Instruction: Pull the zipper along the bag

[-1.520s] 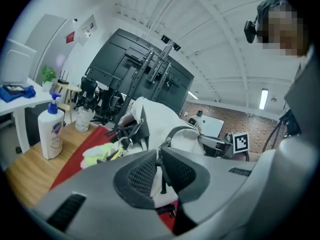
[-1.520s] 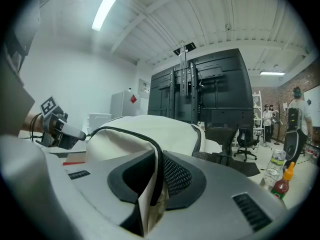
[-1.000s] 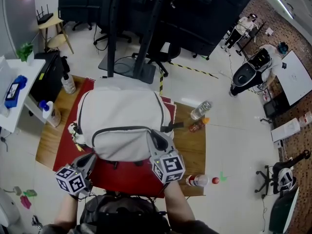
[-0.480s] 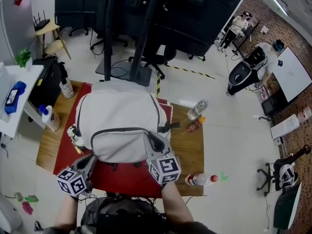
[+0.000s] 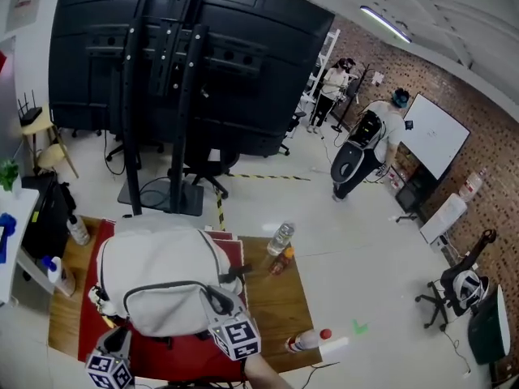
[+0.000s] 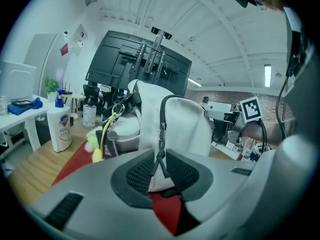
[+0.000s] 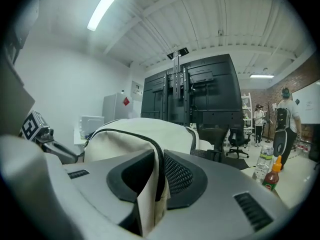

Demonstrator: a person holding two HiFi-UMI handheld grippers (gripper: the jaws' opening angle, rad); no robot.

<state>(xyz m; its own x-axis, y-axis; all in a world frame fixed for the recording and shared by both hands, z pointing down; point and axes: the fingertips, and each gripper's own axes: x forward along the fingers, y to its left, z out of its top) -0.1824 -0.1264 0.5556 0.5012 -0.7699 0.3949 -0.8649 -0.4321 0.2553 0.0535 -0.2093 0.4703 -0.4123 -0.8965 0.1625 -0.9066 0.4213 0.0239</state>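
A white backpack [image 5: 162, 278] with a black zipper lies on a red mat [image 5: 182, 359]. My left gripper [image 5: 122, 343] is at its near left corner. In the left gripper view the jaws [image 6: 159, 159] are opening, and the black zipper pull [image 6: 160, 146] hangs loosely between the pads without being pinched. My right gripper [image 5: 212, 297] is at the near right corner. In the right gripper view the jaws [image 7: 159, 169] are also opening, but the pads still press on a fold of the bag's fabric [image 7: 150, 199] beside the zipper track.
The mat lies on a wooden table [image 5: 276, 298]. On the table stand a clear bottle [image 5: 280, 237], a sauce bottle [image 5: 281, 260], a red-capped bottle [image 5: 306, 340] and a lotion bottle [image 5: 57, 275]. A keychain toy [image 5: 99, 298] hangs at the bag's left. A black screen stand [image 5: 186, 96] rises behind.
The head view has tilted up, so the bag and both grippers now sit low in the picture. Both grippers stay at the bag's near corners.
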